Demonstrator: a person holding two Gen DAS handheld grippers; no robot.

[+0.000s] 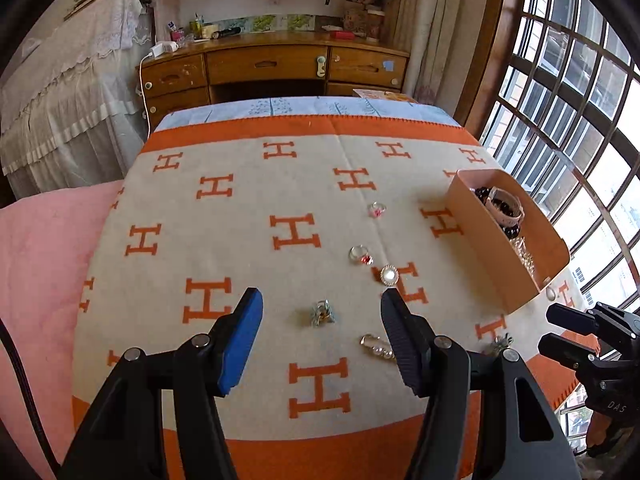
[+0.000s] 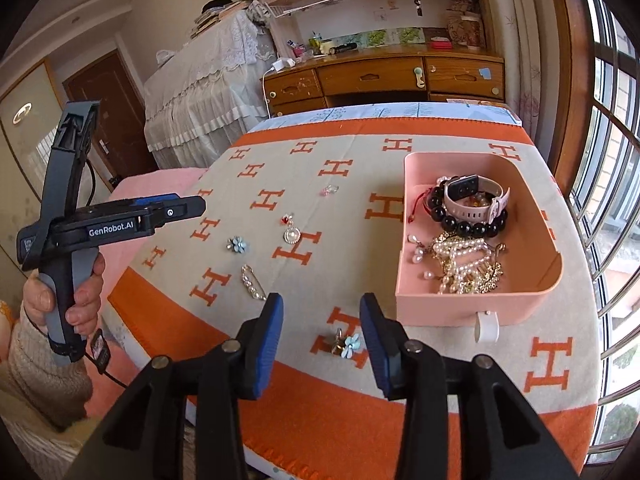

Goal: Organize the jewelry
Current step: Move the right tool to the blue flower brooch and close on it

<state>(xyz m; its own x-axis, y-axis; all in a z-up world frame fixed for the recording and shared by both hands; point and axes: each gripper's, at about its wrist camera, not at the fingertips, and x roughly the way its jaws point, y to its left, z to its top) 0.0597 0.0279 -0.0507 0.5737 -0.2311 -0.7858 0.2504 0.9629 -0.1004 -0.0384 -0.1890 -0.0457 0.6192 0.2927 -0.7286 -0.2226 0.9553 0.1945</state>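
Two hand-held grippers, left [image 1: 322, 300] and right [image 2: 321, 312], wide open, empty, above blanket [image 2: 280, 168].

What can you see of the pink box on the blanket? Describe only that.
The pink box is an open, lidless tray with rounded corners and a white tab on its near wall. It looks like plastic or card. It sits flat on the blanket's right side, holding a watch, dark beads and pearl pieces. Neither tool touches it.

L hand-held gripper [image 1: 322, 300] open above flower brooch [image 1: 322, 314]; rings, pearl brooch [image 1: 389, 275] beyond; pink box [image 1: 480, 248] at right.
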